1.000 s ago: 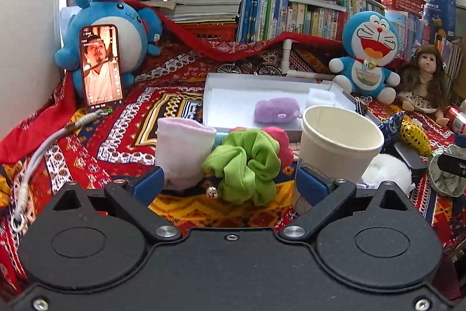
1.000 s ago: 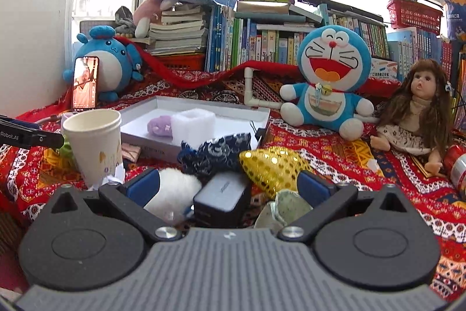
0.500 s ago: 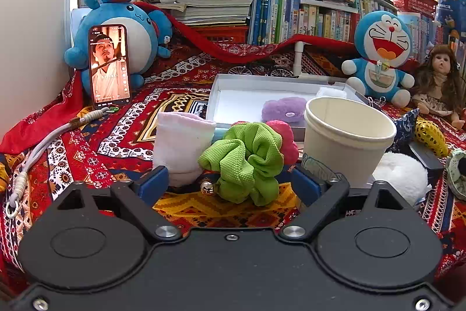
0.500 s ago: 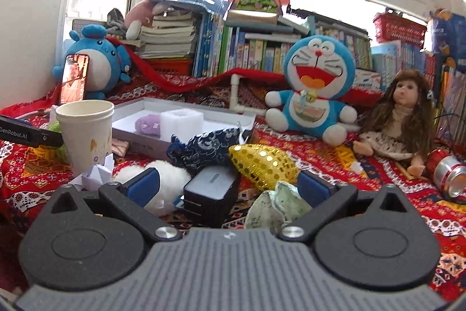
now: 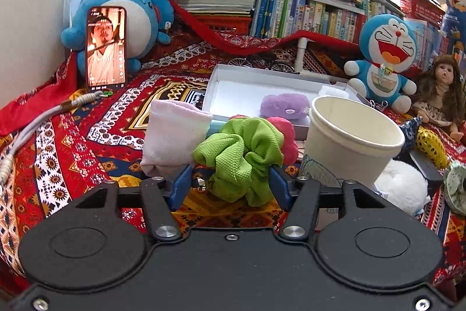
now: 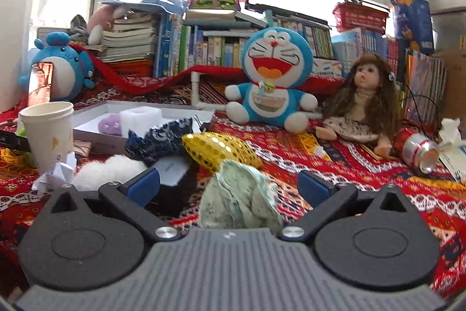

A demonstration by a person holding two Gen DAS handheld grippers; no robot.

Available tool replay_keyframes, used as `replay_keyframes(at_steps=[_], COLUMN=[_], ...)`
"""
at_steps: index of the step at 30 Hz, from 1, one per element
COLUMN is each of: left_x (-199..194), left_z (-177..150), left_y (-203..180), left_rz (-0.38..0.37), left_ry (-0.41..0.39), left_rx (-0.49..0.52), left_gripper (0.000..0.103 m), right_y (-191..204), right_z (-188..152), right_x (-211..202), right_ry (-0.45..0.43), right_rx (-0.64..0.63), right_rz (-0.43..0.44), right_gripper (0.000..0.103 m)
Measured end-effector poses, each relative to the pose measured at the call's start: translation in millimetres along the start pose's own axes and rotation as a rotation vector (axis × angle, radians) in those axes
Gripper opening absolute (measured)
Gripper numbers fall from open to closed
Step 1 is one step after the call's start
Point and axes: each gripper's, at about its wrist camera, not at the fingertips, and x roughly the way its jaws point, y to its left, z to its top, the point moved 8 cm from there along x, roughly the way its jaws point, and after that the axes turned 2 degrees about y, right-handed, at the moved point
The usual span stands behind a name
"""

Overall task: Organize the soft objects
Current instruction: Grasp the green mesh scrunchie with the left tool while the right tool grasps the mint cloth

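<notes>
Scrunchie, green point(image 5: 241, 156) and puffy, sits right between the two blue pads of my left claw point(image 5: 230, 187). It lies on the bench point(image 5: 87, 136), which has a red patterned cloth on it. I think the scrunchie is very light and squishy. It will fold up when I squeeze it, and it will not break. I think the thick bunched middle is the best place to hold, because a thin edge could slip out.

My left claw is about halfway wide and its jaws are closing on the scrunchie. The right pad looks like it touches the cloth folds. I cannot tell if the left pad touches yet. This claw points a bit down at the bench.

Just behind the scrunchie is a pink soft thing point(image 5: 284, 133). A white sock point(image 5: 174, 136) stands to the left, and a paper cup point(image 5: 352, 145) stands to the right, very near my right pad. I should not bump the cup, since I think it tips easily. Behind them is a white tray point(image 5: 233, 86) with a purple fluffy thing point(image 5: 284, 105) in it.

My right claw point(image 6: 230, 188) is wide, holding nothing. A pale green crumpled cloth point(image 6: 238, 200) sits between its pads, not touched. A gold pouch point(image 6: 218, 147) lies just behind it.
</notes>
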Motion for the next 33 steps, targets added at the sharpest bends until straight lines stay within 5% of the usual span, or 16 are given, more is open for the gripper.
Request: replay_keyframes(at_steps=[8, 12, 33], left_x=[4, 7, 26], left_z=[3, 2, 0], left_y=[4, 4, 4], left_rz=[-0.008, -0.020, -0.047], left_ry=[0.010, 0.024, 0.069], left_rx=[-0.042, -0.055, -0.095], left_gripper=[0.056, 0.067, 0.063], right_y=[-7, -10, -13], right_z=[-14, -18, -23], right_x=[6, 9, 26], right_ry=[0.038, 0.049, 0.077], right_rx=[0.037, 0.052, 0.091], right_rz=[-0.026, -0.036, -0.038], right_gripper=[0.103, 0.103, 0.103])
